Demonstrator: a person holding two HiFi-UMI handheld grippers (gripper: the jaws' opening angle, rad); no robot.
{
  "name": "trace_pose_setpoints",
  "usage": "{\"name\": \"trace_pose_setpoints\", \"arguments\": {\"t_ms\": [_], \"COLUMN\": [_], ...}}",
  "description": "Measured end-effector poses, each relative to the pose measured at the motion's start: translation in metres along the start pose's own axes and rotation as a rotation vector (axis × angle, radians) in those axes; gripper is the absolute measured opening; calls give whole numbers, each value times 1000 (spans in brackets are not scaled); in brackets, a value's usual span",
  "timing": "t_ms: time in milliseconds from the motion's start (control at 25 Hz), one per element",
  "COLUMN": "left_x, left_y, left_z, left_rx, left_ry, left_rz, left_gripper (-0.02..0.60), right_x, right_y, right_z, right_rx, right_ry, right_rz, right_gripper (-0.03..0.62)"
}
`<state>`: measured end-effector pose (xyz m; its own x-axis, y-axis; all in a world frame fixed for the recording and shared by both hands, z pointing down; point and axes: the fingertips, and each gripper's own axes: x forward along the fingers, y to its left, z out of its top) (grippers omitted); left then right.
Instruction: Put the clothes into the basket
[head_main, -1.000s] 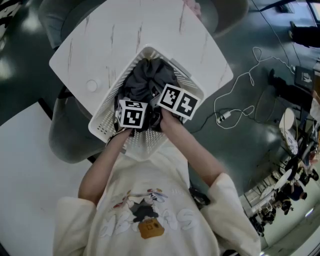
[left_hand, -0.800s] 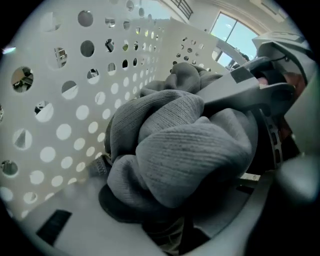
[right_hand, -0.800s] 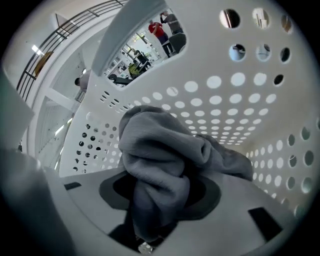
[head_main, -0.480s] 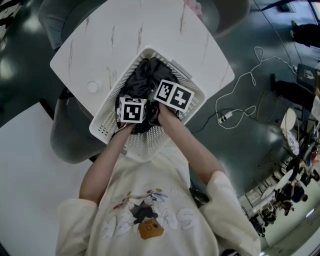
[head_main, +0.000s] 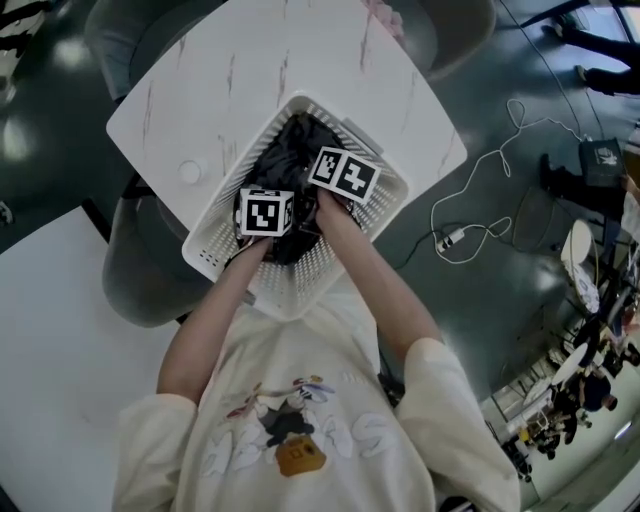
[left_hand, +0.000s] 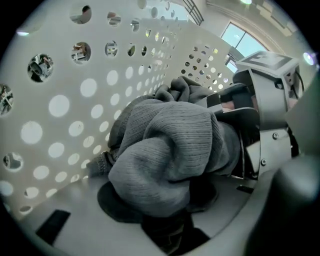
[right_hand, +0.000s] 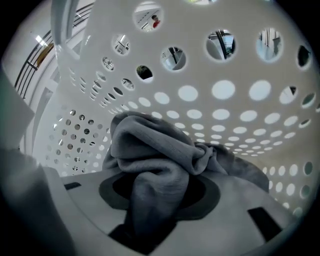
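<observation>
A white perforated basket (head_main: 225, 262) stands on the white marbled table (head_main: 250, 70). A dark grey knitted garment (head_main: 292, 150) lies bunched inside it. Both grippers reach down into the basket side by side. My left gripper (head_main: 266, 214) is shut on a thick fold of the garment (left_hand: 170, 150), which hides its fingertips. My right gripper (head_main: 344, 177) is shut on another fold of the same cloth (right_hand: 155, 165), which hangs down between its jaws. The right gripper's body (left_hand: 267, 100) shows beside the cloth in the left gripper view.
The basket's holed walls (right_hand: 225, 95) rise close around both grippers. A small round white disc (head_main: 190, 172) sits on the table left of the basket. A grey chair (head_main: 140, 270) stands by the table's edge; a white cable (head_main: 480, 215) lies on the floor to the right.
Both grippers have moved a little farther into the basket, away from the person, still holding the grey garment. The jaws have not visibly changed.
</observation>
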<state>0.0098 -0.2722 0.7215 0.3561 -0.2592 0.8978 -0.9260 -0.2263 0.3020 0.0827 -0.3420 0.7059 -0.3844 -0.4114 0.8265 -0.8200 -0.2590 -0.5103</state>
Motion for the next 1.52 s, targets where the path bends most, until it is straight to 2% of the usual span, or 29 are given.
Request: {"name": "trace_pose_setpoints", "arguments": {"t_ms": [240,360,520,720,840,1160,1360,1520], "left_x": [-13,-26,-44,-61,-74,-100,-112,-128], "left_y": [-8,-12,-17,-20,-21,-25,-25,-34], "left_z": [-7,-2,0,0,-1,11,25,38], "left_rx": [28,-16,-16,-43,-42,-28,8,52], "left_ry": [34,4,-22,-66,-93,-237,-323,-424], "left_rz": [-4,-65,-86,-97,-94,-86,-64,-51], "left_gripper": [193,231,278,288,288,288,288,288], "right_x": [-10,-18,-28,-42,-51,-75,-88,-101], "right_y": [5,10,14,20,25,31,38,42], "right_z": [-2,-1,1,3,2,6,10,14], "right_rx": [14,2,1,17,18,43,55,46], "right_ry": [-1,-2,-8,-30,-39,-84,-108,-132], "right_rz": [52,88,110,127,134,138,157,169], "right_gripper": [196,215,258,326,341,351,351,351]}}
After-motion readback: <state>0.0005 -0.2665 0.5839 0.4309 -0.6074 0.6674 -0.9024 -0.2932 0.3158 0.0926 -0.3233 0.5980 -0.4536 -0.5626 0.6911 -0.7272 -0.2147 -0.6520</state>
